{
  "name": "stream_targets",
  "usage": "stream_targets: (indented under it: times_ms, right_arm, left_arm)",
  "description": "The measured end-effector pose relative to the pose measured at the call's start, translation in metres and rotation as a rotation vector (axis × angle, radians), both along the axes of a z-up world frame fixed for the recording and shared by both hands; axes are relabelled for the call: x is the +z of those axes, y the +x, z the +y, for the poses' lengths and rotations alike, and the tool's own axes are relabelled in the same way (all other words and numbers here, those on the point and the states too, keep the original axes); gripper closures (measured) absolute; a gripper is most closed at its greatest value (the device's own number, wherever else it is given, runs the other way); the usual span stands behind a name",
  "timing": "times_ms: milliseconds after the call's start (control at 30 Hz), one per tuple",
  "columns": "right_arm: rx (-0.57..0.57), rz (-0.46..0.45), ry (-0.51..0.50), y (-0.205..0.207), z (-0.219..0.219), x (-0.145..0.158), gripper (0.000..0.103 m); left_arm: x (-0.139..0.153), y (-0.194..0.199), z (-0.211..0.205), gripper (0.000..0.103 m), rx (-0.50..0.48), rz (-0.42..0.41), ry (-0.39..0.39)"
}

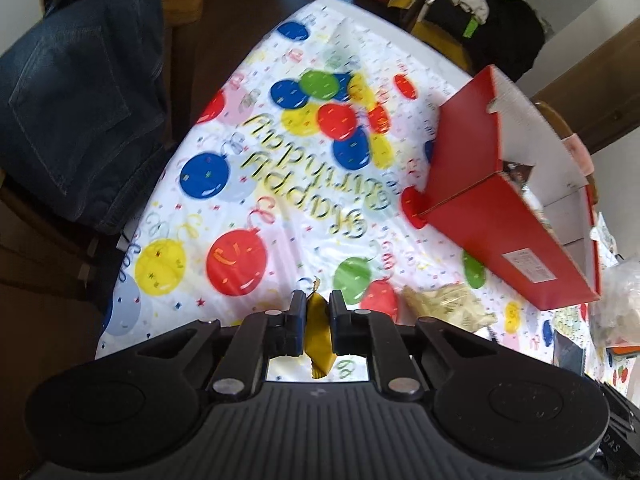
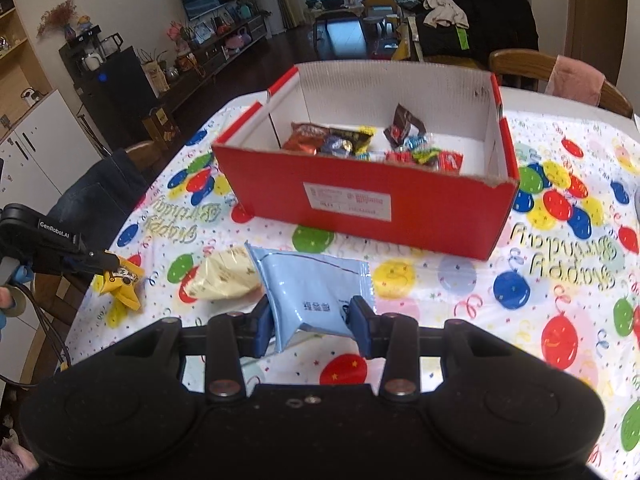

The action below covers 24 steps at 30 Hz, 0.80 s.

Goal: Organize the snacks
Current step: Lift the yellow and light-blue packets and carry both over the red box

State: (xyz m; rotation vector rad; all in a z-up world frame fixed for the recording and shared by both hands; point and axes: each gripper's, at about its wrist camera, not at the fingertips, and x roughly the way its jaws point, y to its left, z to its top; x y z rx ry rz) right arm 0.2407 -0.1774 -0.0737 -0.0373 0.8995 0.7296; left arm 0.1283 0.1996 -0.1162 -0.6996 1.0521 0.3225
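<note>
My left gripper (image 1: 316,312) is shut on a yellow snack packet (image 1: 318,336) and holds it just above the table's left edge; both show in the right wrist view, the gripper (image 2: 106,262) and the packet (image 2: 122,284). My right gripper (image 2: 310,320) is shut on a pale blue snack packet (image 2: 312,284) in front of the red box (image 2: 368,204). The box holds several wrapped snacks (image 2: 352,146). A cream snack packet (image 2: 224,278) lies on the table between the grippers, also in the left wrist view (image 1: 448,304).
The table has a balloon-print birthday cloth (image 1: 280,184). A chair with jeans draped over it (image 1: 76,112) stands at the table's left side. Another wooden chair with a pink cloth (image 2: 576,76) stands behind the box. The box also shows in the left wrist view (image 1: 512,236).
</note>
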Motion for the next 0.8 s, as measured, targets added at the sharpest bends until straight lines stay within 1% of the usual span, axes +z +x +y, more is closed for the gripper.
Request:
stream_targets:
  times_ms: [200,367,533,633,700,800]
  right_arm:
    - [-0.001,-0.056,0.007,0.012,-0.002,0.022,0.065]
    - [-0.015,-0.102,0.009,0.028,-0.004,0.036,0.065]
    - [-0.025,-0.136,-0.004,0.048,-0.003,0.043,0.065]
    - [-0.036,-0.148,-0.009,0.063,-0.001,0.045,0.065]
    - [-0.043,-0.154,-0.018,0.074,0.0,0.045,0.065]
    - [-0.054,-0.155,-0.03,0.091,0.0,0.044,0.065]
  left_arm:
    - [0.03,0.012,-0.014,0.092,-0.05,-0.065,0.023]
    - [0.052,0.032,-0.028,0.092,-0.09,-0.107,0.052]
    - [0.075,0.059,-0.042,0.092,-0.135,-0.148,0.084]
    - [0.088,0.08,-0.052,0.092,-0.165,-0.171,0.117]
    - [0.095,0.092,-0.06,0.092,-0.182,-0.182,0.145]
    - [0.1,0.11,-0.07,0.092,-0.206,-0.189,0.162]
